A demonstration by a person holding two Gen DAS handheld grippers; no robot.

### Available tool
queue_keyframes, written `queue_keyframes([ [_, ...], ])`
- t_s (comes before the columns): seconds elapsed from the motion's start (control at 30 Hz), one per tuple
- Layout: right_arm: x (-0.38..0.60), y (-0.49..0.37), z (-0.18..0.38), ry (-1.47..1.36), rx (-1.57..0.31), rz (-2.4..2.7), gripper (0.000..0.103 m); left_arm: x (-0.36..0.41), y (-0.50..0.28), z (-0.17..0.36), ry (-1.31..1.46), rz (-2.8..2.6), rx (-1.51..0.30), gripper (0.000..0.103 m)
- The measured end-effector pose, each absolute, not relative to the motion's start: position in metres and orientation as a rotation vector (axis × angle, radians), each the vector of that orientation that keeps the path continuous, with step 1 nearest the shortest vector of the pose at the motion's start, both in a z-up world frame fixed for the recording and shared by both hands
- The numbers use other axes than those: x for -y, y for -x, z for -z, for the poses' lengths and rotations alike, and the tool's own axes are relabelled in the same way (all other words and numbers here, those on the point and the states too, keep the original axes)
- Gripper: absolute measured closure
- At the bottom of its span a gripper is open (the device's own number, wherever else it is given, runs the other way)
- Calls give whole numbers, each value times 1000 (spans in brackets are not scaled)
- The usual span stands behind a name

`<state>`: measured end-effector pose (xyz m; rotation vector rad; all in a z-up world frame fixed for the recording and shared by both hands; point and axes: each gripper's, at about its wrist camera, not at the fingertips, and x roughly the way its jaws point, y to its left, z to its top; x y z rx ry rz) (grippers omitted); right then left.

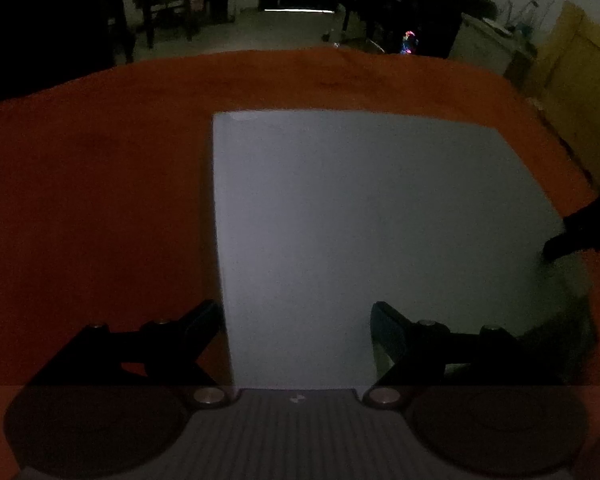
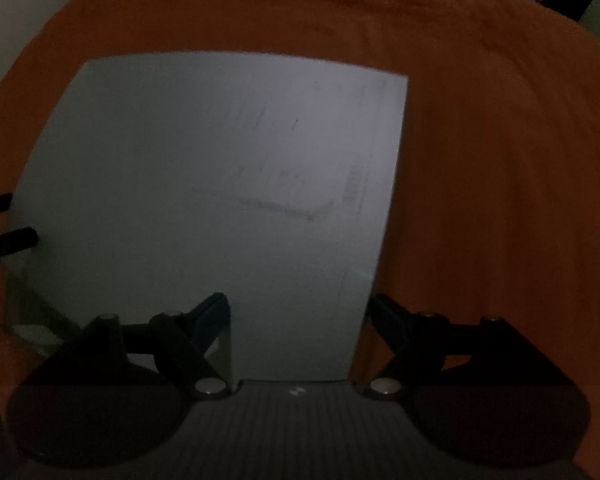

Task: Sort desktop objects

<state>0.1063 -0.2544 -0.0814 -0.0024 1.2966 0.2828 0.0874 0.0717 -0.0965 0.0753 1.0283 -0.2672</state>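
Hovering over pale board [image 1: 360, 220] on orange tablecloth [image 1: 100, 168], left gripper [image 1: 296, 320] straddles left edge, right gripper [image 2: 298, 312] right edge; both wide, empty.

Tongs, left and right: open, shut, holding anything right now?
Left tongs: open, holding nothing, straddling the left edge of the white board.
Right tongs: open, holding nothing, straddling its right edge.

The tabletop [image 1: 100, 200] has an orange cloth [image 2: 500, 160] on it. 1 flat grey board [image 1: 360, 220] lies on the cloth.
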Motion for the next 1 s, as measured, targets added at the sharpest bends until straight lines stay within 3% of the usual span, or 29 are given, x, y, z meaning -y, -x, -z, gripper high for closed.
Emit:
queue_keyframes([
  [0.33, 273, -153, 83, -224, -1311, -237, 21, -101, -104, 88, 134, 251, -1082, 23],
  [1.0, 266, -75, 63, -150, -1365, -285, 21, -108, -57, 93, 73, 286, -1171, 23],
])
